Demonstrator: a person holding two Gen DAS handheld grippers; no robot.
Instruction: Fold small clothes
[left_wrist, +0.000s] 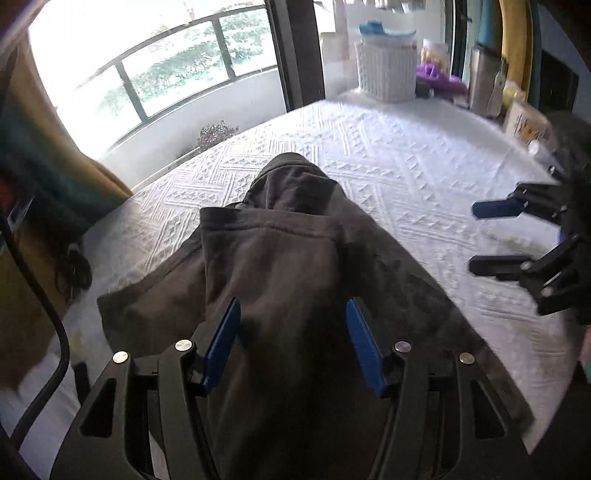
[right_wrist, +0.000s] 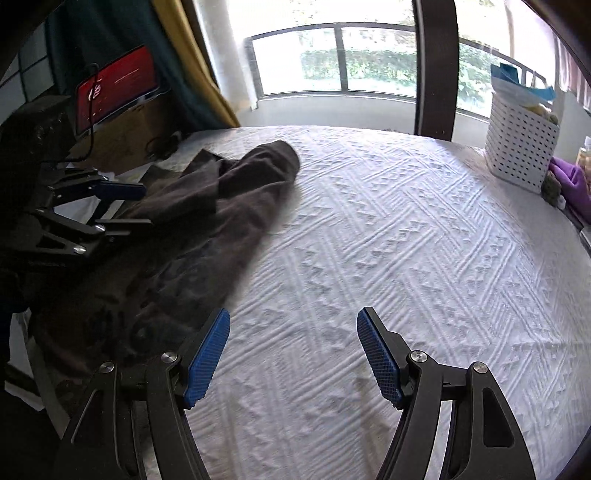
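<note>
— Left gripper first: what are its jaws doing?
— Spread apart, blue pads on either side of the dark brown garment. From its own camera the cloth lies under and between them, but neither pad presses on it as far as I can see.
— And the right gripper?
— Jaws wide too, nothing between them. It hangs over bare white bedspread, to the right of the garment and clear of it.
— Where does the garment lie?
— On the bed, toward the left side. It's crumpled and partly doubled over itself: a stitched hem runs across the upper layer, and a rounded bunch of cloth sticks out at the far end, toward the window. One flap spreads out flat to the left.
— What kind of garment?
— Can't tell; a shirt or shorts, the folds hide the shape.
— Anything else on the bed?
— A white perforated basket at the far right corner, with blue and white things on top, and something purple just beside it. At the left, off the bed, a red-lit screen stands on a cardboard box, with a yellow curtain behind.
</note>
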